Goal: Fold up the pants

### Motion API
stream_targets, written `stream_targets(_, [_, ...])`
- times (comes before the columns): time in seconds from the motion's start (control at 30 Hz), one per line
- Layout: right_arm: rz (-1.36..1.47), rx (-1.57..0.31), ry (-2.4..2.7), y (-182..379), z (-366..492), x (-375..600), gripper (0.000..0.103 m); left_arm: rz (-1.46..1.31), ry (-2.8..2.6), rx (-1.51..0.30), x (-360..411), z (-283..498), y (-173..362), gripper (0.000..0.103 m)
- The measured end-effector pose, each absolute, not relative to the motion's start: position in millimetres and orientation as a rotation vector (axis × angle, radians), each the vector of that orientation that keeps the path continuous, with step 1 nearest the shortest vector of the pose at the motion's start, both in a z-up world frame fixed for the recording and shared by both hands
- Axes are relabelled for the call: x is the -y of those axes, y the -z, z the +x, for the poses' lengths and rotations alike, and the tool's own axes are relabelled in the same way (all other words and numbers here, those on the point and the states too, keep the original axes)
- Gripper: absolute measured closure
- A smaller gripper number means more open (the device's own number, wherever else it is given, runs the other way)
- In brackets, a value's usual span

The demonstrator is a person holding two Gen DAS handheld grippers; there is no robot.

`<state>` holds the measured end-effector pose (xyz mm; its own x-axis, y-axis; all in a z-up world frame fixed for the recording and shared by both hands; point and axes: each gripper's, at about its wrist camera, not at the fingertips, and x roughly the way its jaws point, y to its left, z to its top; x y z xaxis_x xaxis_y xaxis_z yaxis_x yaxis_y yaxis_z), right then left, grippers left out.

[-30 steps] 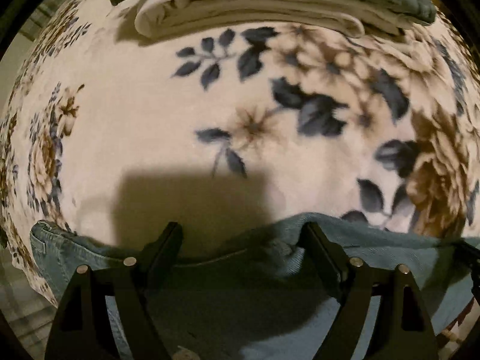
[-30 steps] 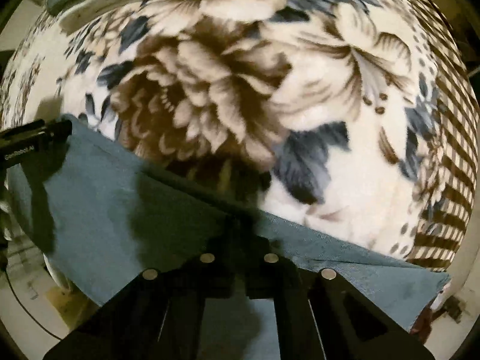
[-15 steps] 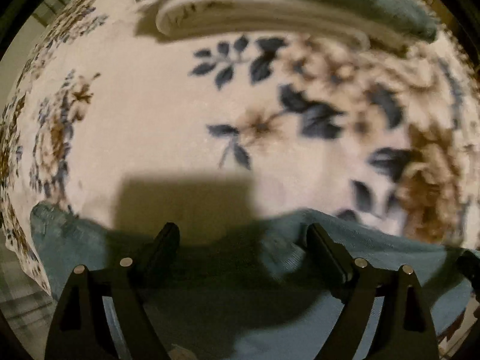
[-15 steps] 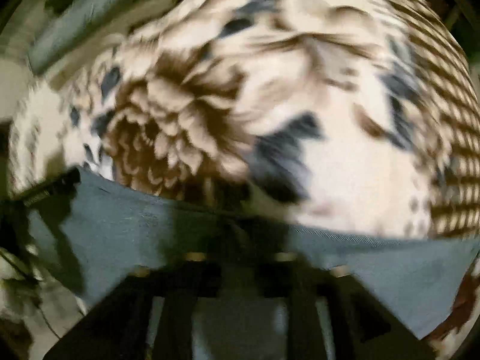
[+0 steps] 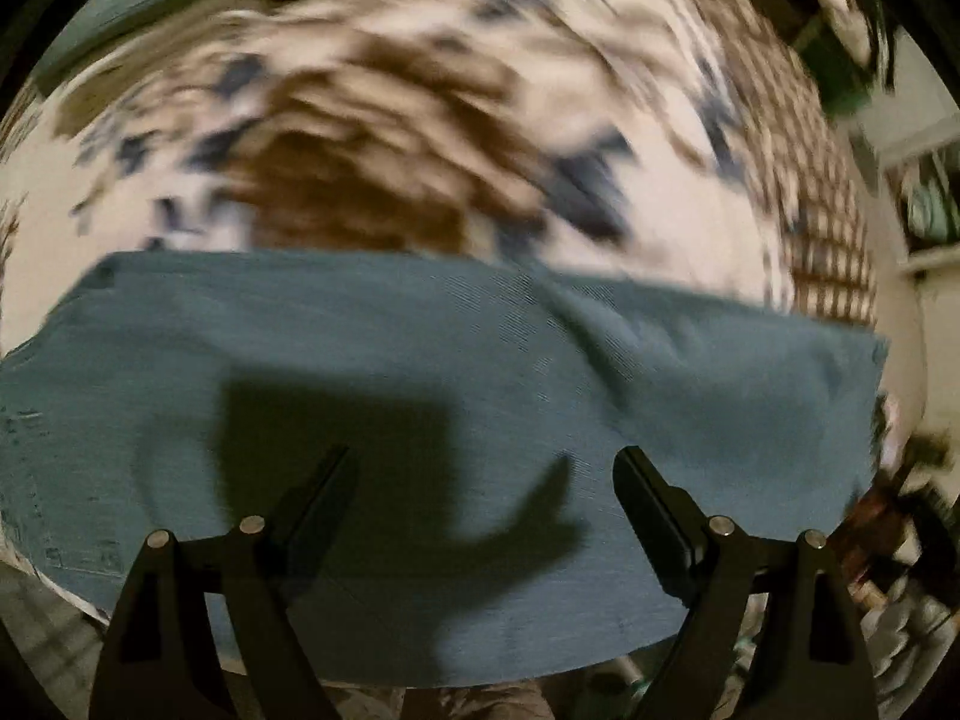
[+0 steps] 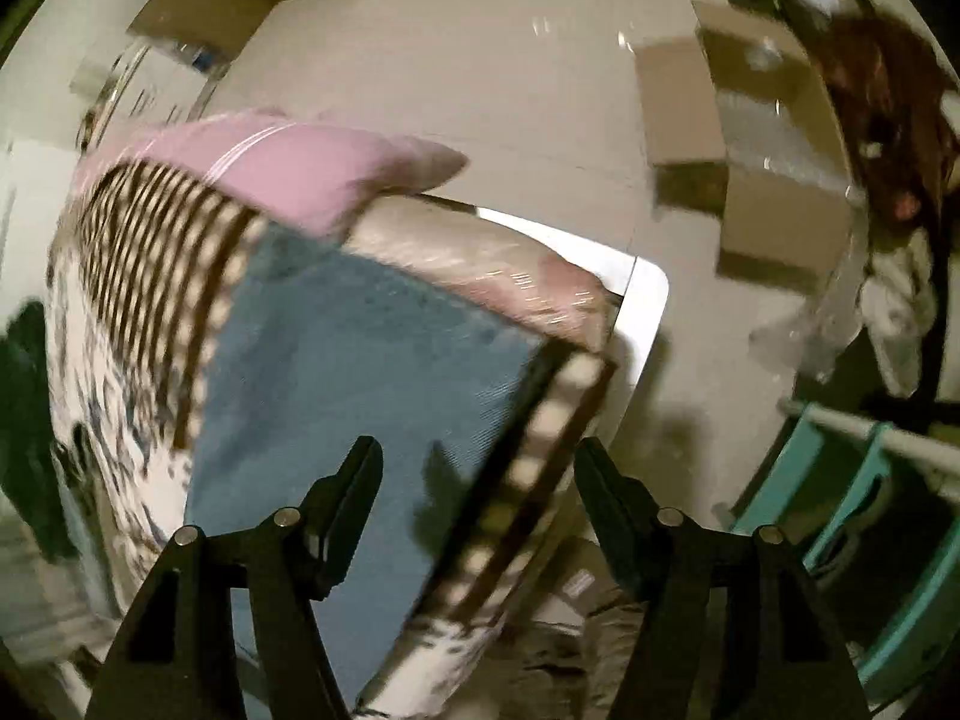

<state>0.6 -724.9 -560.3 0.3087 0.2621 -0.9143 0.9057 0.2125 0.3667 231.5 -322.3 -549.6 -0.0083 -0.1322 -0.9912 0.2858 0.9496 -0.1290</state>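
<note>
Black left gripper [image 5: 483,483] & right gripper [image 6: 477,468]: both spread, nothing held; right's jaws have just been opening. Pants [image 5: 420,360], blue denim, lie flat on floral blanket [image 5: 372,138] on bed. Prob. soft, floppy, moderately heavy; pinch edge or corners.

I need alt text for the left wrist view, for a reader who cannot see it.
Blue-green pants lie spread on a blurred floral blanket. The open left gripper hangs above them, holding nothing and casting a shadow on the cloth.
</note>
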Motion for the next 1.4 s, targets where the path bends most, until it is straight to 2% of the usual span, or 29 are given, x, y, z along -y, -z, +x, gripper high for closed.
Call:
stream_targets(0.23, [1.436, -1.101, 0.53, 609.6, 4.6, 701.6, 0.034, 0.198, 0.285, -1.598, 346.8, 212.6, 598.1, 0.015])
stream_targets(0.3, [1.463, -1.007, 0.5, 610.0, -1.3, 701.8, 0.035, 0.194, 0.276, -1.594, 346.5, 213.2, 604.6, 0.01])
stream_targets(0.37, [1.5, -0.924, 0.452, 610.9, -6.5, 701.8, 0.044, 0.193, 0.273, -1.593, 350.6, 212.5, 610.0, 0.001])
stream_targets(0.4, [1.502, -0.924, 0.433, 611.6, -6.3, 701.0, 0.044, 0.204, 0.272, -1.592, 352.1, 213.3, 611.5, 0.0])
stream_targets(0.63, [1.491, -0.963, 0.364, 613.2, 10.3, 693.0, 0.044, 0.204, 0.228, -1.553, 362.1, 213.3, 615.5, 0.0])
stream_targets(0.83, [1.471, -1.098, 0.254, 615.2, 13.5, 646.8, 0.044, 0.206, 0.217, -1.558, 344.2, 193.8, 612.9, 0.0])
stream_targets(1.17, [1.522, -0.849, 0.311, 628.6, 51.3, 648.9, 0.044, 0.21, 0.208, -1.58, 354.8, 215.6, 615.6, 0.0])
stream_targets(1.23, [1.541, -0.832, 0.326, 630.8, 53.7, 649.3, 0.05, 0.218, 0.208, -1.614, 356.9, 221.6, 614.2, 0.0])
stream_targets(1.27, [1.531, -0.832, 0.333, 628.5, 55.1, 647.6, 0.064, 0.212, 0.209, -1.629, 357.6, 226.4, 612.4, 0.0])
stream_targets(1.3, [1.514, -0.838, 0.341, 626.1, 55.4, 647.2, 0.083, 0.202, 0.207, -1.627, 358.0, 228.0, 607.8, 0.0])
stream_targets(1.33, [1.494, -0.842, 0.354, 622.9, 53.9, 647.3, 0.09, 0.189, 0.204, -1.602, 357.7, 231.2, 599.1, 0.0])
stream_targets(1.4, [1.474, -0.818, 0.341, 615.6, 53.5, 646.7, 0.092, 0.194, 0.214, -1.523, 361.5, 237.2, 575.9, 0.0])
